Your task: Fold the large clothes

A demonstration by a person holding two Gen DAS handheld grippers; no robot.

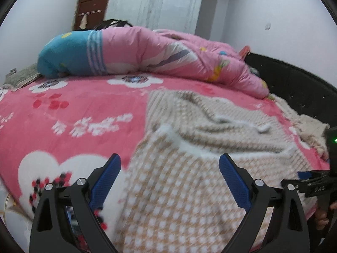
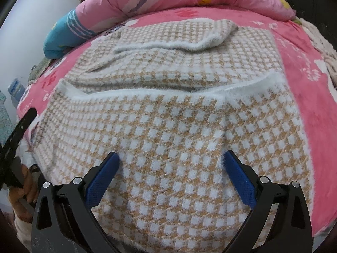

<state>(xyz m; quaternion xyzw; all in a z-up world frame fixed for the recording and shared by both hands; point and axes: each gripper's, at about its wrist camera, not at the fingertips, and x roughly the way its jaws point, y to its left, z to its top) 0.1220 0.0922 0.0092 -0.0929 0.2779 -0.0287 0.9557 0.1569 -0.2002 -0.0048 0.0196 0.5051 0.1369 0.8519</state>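
Note:
A tan-and-white checked knit sweater [image 2: 179, 109] lies spread on the pink bed, its near part folded over with a fuzzy white edge across the middle. It also shows in the left wrist view [image 1: 189, 168], blurred. My left gripper [image 1: 170, 160] is open and empty, just above the sweater's left near part. My right gripper [image 2: 170, 158] is open and empty, low over the sweater's near edge, fingertips [image 2: 228, 158] touching or almost touching the knit. The right gripper's body shows at the left view's right edge [image 1: 316, 185].
A pink floral blanket [image 1: 63, 109] covers the bed. A rolled pink and blue quilt [image 1: 137, 52] lies along the far side. A black headboard [image 1: 294, 84] is at right. A beige cloth [image 1: 307, 126] lies near the right edge. White wardrobe and walls stand behind.

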